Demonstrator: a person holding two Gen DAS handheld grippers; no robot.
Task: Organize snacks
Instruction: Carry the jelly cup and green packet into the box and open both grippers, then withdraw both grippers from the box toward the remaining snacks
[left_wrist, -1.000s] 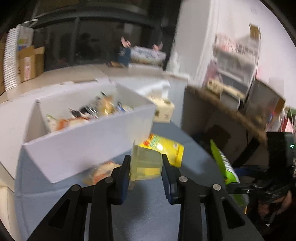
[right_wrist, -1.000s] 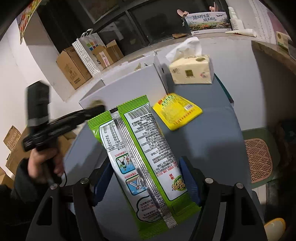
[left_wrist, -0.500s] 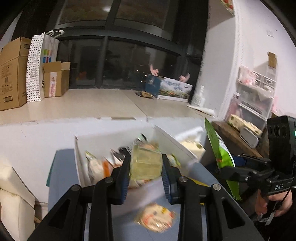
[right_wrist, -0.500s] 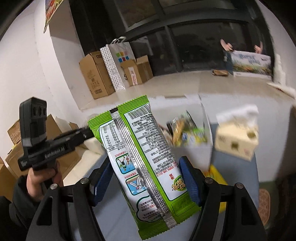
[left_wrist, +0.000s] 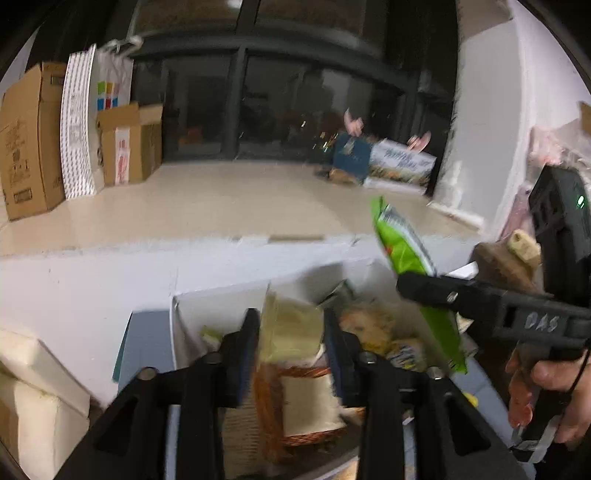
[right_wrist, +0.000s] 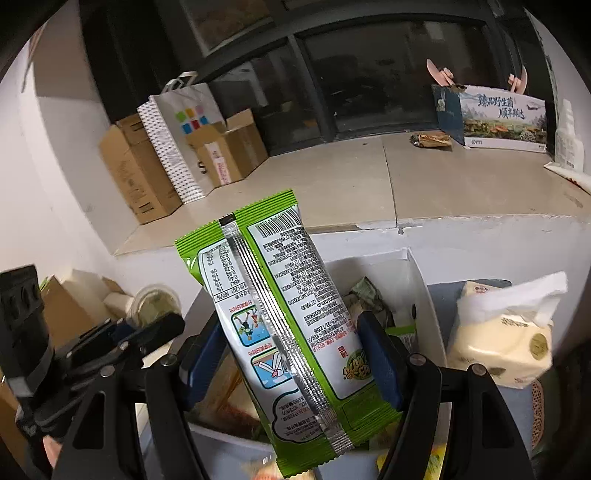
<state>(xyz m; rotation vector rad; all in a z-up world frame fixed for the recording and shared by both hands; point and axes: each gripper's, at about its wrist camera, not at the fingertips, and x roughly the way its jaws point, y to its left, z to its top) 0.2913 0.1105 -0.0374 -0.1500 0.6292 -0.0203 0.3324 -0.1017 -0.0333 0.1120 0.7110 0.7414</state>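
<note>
A white open box (left_wrist: 221, 291) holds several snacks. My left gripper (left_wrist: 291, 317) hovers over it with a clear yellowish jelly cup (left_wrist: 291, 328) between its fingers. Its jaws are opening and the blurred cup sits tilted and loose between the pads. My right gripper (right_wrist: 291, 332) is shut on a green snack packet (right_wrist: 280, 295), held upright by its side edges above the same box (right_wrist: 369, 256). In the left wrist view that green packet (left_wrist: 402, 251) stands at the box's right side. The right wrist view shows the left gripper (right_wrist: 155, 325) and cup (right_wrist: 155, 301) at the left.
A tissue pack (right_wrist: 502, 343) stands on the grey table right of the box. A yellow packet (right_wrist: 436, 461) lies near the front. Behind the box runs a white ledge (left_wrist: 184, 206) with cardboard boxes (left_wrist: 26, 140), a paper bag (right_wrist: 184, 136) and a printed carton (right_wrist: 502, 118). A hand (left_wrist: 543, 384) grips the right tool.
Both grippers rose from the table and came over the white box. The left fingers spread a little and the cup tipped between them. The green packet stays gripped.
</note>
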